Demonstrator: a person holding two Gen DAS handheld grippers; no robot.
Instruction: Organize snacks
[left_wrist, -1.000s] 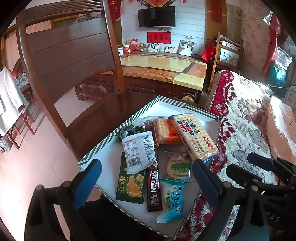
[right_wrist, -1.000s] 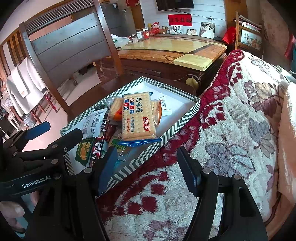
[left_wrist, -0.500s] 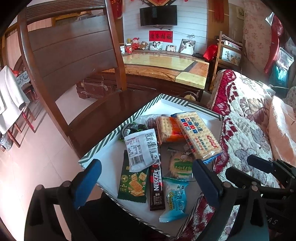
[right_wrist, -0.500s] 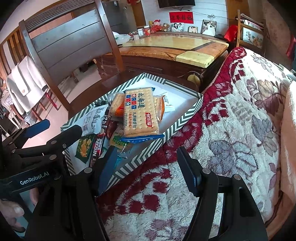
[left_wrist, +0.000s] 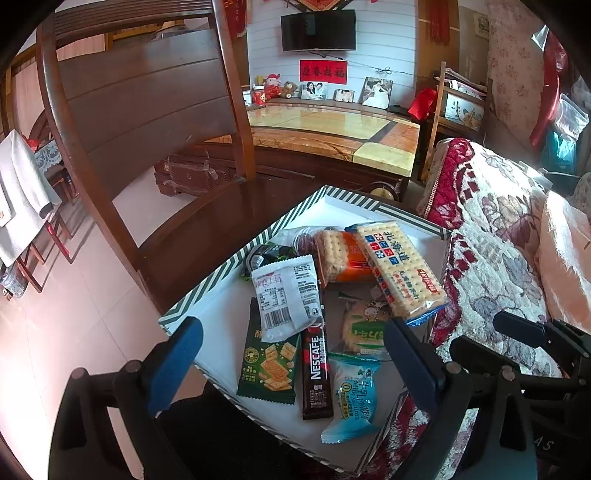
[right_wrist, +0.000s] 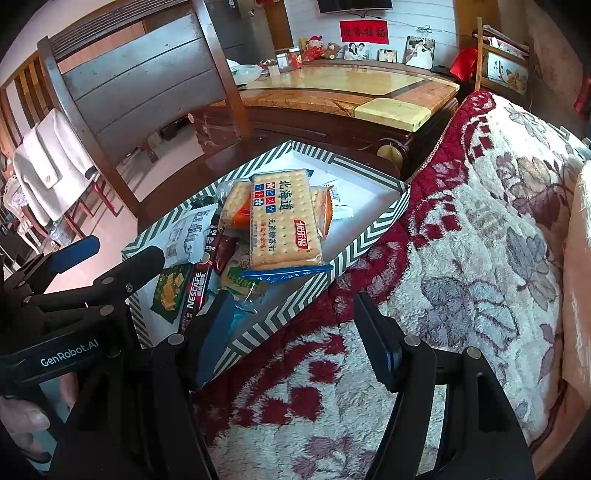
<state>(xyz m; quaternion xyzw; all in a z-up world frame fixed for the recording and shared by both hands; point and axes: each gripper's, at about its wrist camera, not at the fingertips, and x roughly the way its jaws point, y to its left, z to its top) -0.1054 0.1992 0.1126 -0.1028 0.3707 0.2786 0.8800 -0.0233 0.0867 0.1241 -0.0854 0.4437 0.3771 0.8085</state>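
A striped-rim white box (left_wrist: 221, 325) (right_wrist: 369, 240) sits on a wooden chair seat and holds several snacks. A long cracker pack (left_wrist: 400, 269) (right_wrist: 282, 219) lies on an orange cracker pack (left_wrist: 340, 254). A white packet (left_wrist: 286, 295), a green cracker packet (left_wrist: 267, 360), a Nescafe stick (left_wrist: 316, 369), a light blue packet (left_wrist: 352, 398) and a cookie packet (left_wrist: 362, 328) lie nearer. My left gripper (left_wrist: 291, 354) (right_wrist: 110, 258) is open and empty above the box's near end. My right gripper (right_wrist: 295, 328) (left_wrist: 491, 336) is open and empty over the box's right edge and the blanket.
The dark wooden chair back (left_wrist: 147, 103) rises at the left behind the box. A red and cream floral blanket (right_wrist: 461, 240) (left_wrist: 498, 240) lies right of the box. A long wooden table (left_wrist: 332, 129) stands behind. Tiled floor (left_wrist: 55, 314) lies at the left.
Both views have shifted slightly: the box and snacks sit a little lower and closer in the left wrist view. Both grippers stay open and empty.
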